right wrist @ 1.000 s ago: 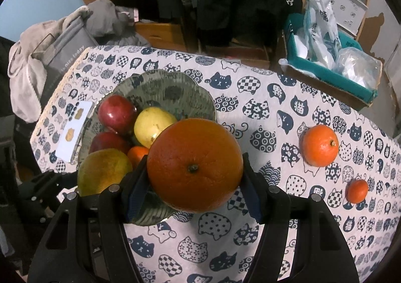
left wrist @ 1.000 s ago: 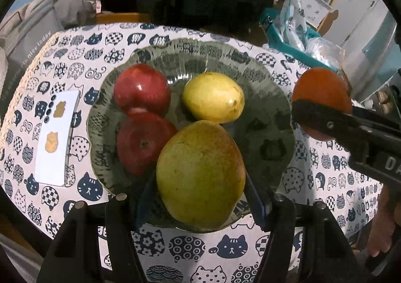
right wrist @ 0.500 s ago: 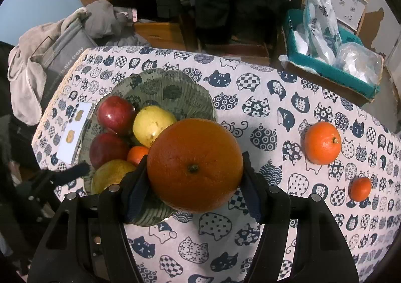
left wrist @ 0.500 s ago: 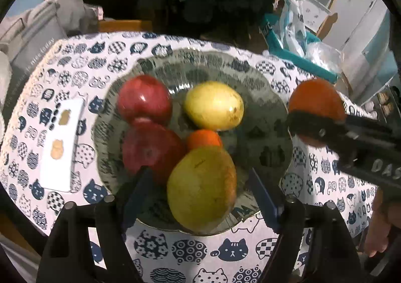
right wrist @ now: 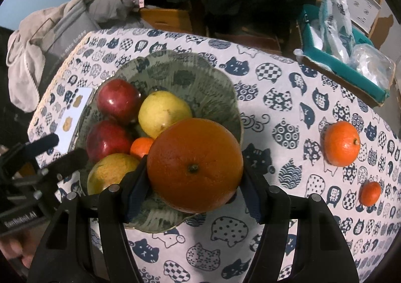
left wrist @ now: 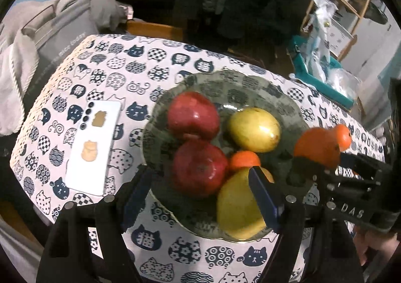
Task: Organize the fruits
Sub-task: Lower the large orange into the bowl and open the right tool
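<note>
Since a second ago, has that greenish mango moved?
Yes. The mango then hung between the left tongs, above the bowl's near rim. It now lies in the bowl beside the lower red apple, free of the open tongs.

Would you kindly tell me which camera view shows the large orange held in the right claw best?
The right wrist view: the large orange fills the centre, sharp, stem end facing, between the right claw's pads. The left wrist view shows it small, blurred, at the right edge, partly hidden by that claw.
</note>
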